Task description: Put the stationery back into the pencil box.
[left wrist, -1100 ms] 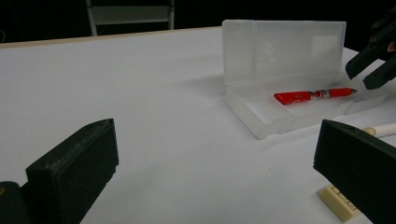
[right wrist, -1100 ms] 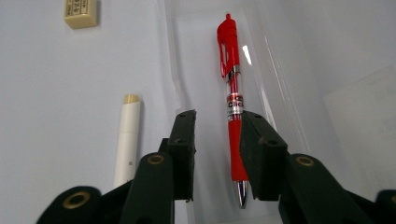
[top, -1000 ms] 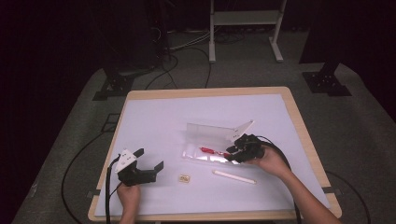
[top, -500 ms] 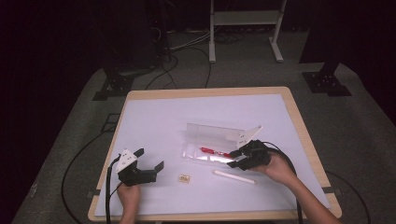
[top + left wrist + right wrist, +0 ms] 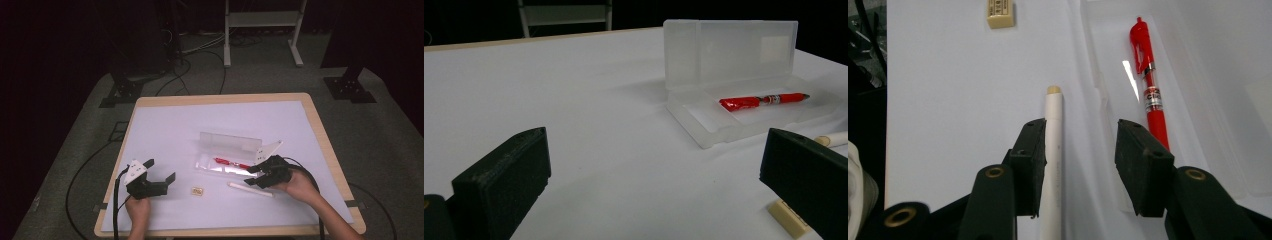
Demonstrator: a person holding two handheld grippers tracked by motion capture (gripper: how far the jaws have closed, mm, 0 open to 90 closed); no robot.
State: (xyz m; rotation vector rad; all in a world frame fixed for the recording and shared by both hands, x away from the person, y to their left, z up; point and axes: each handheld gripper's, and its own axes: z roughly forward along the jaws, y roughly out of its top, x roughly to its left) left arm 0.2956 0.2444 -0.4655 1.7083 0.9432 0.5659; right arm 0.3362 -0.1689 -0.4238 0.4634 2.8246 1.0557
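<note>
High view overhead; tongs views low, close — apparently sharing red pen (image 5: pixel 760 101).

Counter (image 5: pixel 170 135) brightly lit from above, surroundings dark; soft shadows; glare streak in clear case (image 5: pixel 1130 80) ahead of right hand-held gripper (image 5: pixel 1080 165); near jaws blurred.

We find ourselves in a lab or recording studio: black curtains (image 5: pixel 60 60) close off the space, cables (image 5: pixel 190 55) trail over the grey carpet (image 5: pixel 380 145), equipment stands (image 5: pixel 125 92) surround one white-covered table (image 5: pixel 165 130).
</note>
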